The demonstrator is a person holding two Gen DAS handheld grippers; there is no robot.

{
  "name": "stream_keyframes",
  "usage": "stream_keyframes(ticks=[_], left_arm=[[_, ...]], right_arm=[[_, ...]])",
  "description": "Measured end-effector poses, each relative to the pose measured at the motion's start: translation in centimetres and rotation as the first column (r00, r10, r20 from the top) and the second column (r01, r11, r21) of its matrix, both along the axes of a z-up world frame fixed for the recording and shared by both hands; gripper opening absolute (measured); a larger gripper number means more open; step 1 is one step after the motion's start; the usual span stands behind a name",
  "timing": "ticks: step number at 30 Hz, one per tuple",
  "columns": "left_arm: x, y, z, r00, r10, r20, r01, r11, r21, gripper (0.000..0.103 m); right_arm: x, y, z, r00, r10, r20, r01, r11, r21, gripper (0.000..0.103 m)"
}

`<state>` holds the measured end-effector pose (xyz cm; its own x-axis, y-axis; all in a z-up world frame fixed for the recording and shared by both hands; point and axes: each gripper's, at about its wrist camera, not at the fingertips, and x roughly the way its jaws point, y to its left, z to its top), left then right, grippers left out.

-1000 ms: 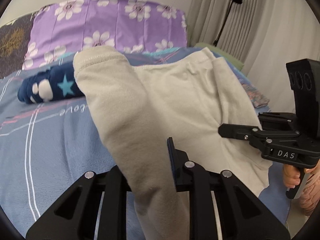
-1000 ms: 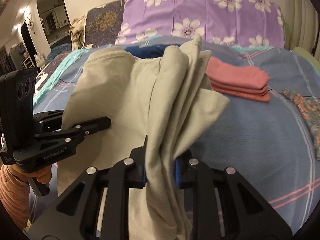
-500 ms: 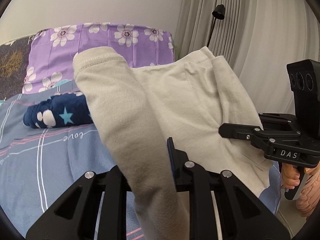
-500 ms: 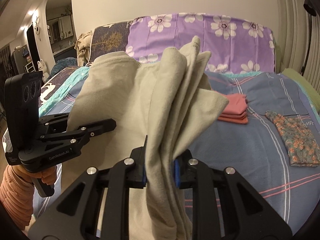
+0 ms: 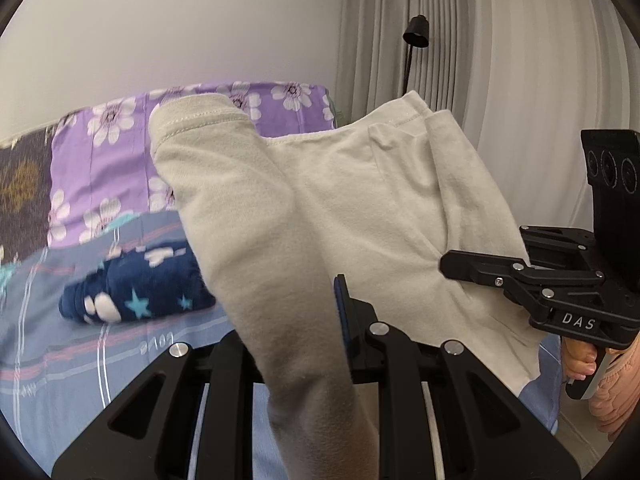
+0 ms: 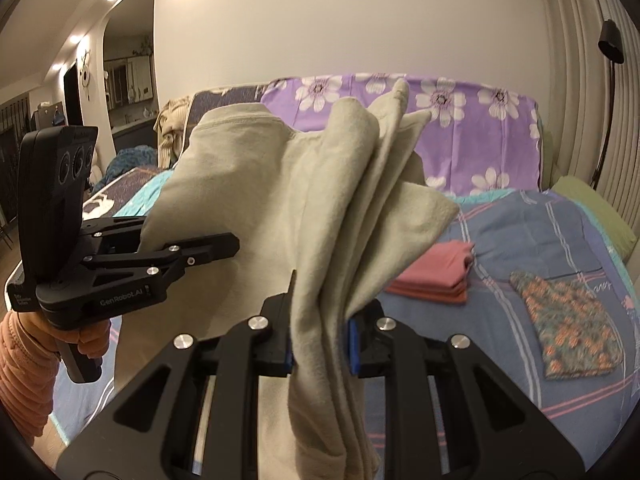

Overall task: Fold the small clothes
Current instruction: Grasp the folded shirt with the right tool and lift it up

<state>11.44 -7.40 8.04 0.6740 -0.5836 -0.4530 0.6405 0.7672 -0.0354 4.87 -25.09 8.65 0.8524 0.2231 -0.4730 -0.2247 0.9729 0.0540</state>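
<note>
A beige garment hangs in the air between both grippers, lifted above the bed. My left gripper is shut on one edge of it; the cloth drapes over the jaws and hides the left finger. My right gripper is shut on a bunched edge of the same beige garment, with several layers fanning up from the jaws. The right gripper shows in the left wrist view. The left gripper shows in the right wrist view.
The blue striped bed lies below. On it lie a folded pink stack, a floral patterned cloth and a rolled navy star-print garment. A purple flowered cover stands behind. A floor lamp and curtains stand at right.
Both grippers have risen with the beige garment, lifting it off the bed. The bed and the navy garment have dropped lower in both views.
</note>
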Motion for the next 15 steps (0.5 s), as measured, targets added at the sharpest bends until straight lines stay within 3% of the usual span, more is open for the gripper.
stream_keyframes(ticks=[8,15], left_arm=[[3.8,-5.4,3.5,1.000,-0.007,0.028,0.005,0.998,0.060,0.019],[9.1,-9.5,7.0,0.998,0.010,0.055,-0.015,0.996,0.085,0.019]], right_arm=[[4.6,-5.5,2.7,0.999,-0.043,0.013,0.042,0.997,0.065,0.019],[10.3,-8.9,5.8,0.996,-0.083,0.041,0.081,0.995,0.058,0.019]])
